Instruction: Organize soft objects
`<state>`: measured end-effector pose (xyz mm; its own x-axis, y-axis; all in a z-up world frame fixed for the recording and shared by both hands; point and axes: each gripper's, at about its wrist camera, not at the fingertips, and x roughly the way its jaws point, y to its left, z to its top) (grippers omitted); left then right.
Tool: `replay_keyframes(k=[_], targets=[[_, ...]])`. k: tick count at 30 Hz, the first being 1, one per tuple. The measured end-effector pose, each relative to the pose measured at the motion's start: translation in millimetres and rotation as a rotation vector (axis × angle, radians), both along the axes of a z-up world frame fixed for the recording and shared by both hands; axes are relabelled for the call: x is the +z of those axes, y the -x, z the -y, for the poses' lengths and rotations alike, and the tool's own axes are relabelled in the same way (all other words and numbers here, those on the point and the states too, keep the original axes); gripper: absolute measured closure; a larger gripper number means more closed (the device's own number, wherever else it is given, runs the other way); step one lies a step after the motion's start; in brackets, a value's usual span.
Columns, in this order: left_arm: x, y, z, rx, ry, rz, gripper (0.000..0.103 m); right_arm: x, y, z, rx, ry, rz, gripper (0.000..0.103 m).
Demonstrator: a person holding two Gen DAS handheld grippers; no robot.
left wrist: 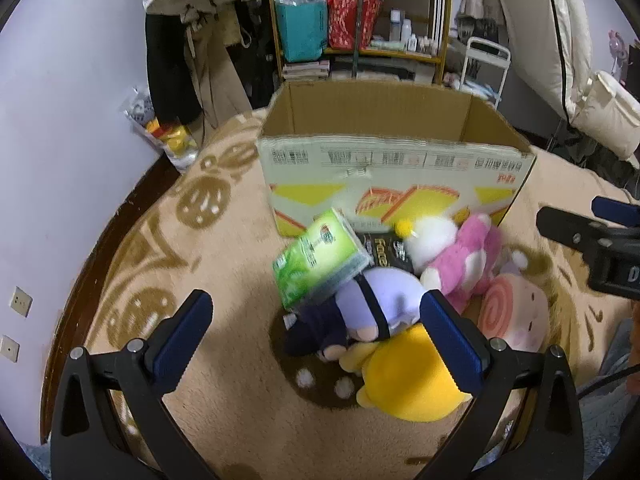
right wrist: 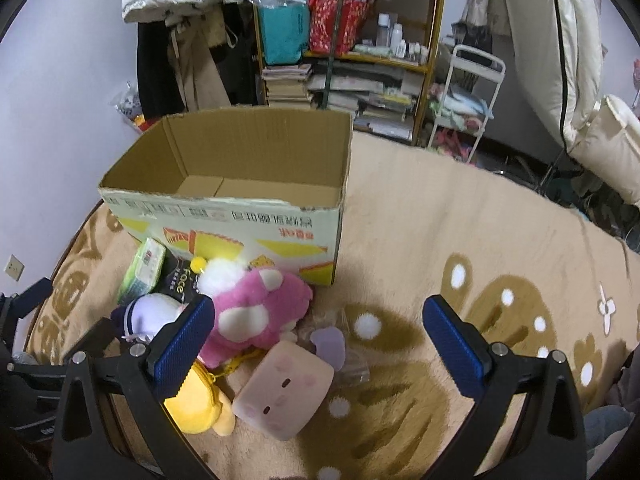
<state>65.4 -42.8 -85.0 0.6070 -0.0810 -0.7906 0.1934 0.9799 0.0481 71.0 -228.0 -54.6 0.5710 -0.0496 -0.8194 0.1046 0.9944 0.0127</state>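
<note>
An open, empty cardboard box [left wrist: 396, 160] [right wrist: 224, 216] stands on the beige blanket. In front of it lies a pile: a green tissue pack [left wrist: 320, 256] [right wrist: 142, 268], a black pack [left wrist: 382, 252] [right wrist: 180, 280], a pink plush [left wrist: 464, 264] [right wrist: 256, 312], a lavender plush [left wrist: 380, 304] [right wrist: 150, 316], a yellow plush [left wrist: 408, 376] [right wrist: 200, 400] and a pink roll cushion [left wrist: 512, 312] [right wrist: 284, 392]. My left gripper [left wrist: 316, 336] is open above the lavender and yellow plush. My right gripper [right wrist: 320, 340] is open above the cushion and pink plush, holding nothing.
A shelf [right wrist: 348, 12] with bags, bottles and stacked books stands behind the box. Coats [left wrist: 192, 40] hang at the back left. A white cart [right wrist: 468, 100] and bedding [right wrist: 580, 80] stand at the right. The blanket [right wrist: 460, 232] stretches right of the box.
</note>
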Motion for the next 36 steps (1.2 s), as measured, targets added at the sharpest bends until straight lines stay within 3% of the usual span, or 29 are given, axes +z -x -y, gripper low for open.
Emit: replay_keyframes(k=[7,20,27,36], targets=[[-18.0,-0.2,7.8,-0.033,0.037,-0.079,0.001,-19.3,-8.6,-1.7,0.003,0.009,-0.038,0.000],[-43.9,23.9,50.5,-0.185,-0.040,-0.140,0.001,-44.4,-16.6,2.0,-0.009,-0.020,-0.176,0.000],[-54.2,23.8,58.8,-0.194,-0.060,-0.162,0.001,-59.5,-20.9,10.4,-0.039,-0.048,-0.253,0.000],[-60.8,21.0,60.3,-0.201,-0.067,-0.186,0.001,-73.0,-26.2,13.9,-0.029,-0.039,-0.284,0.000]])
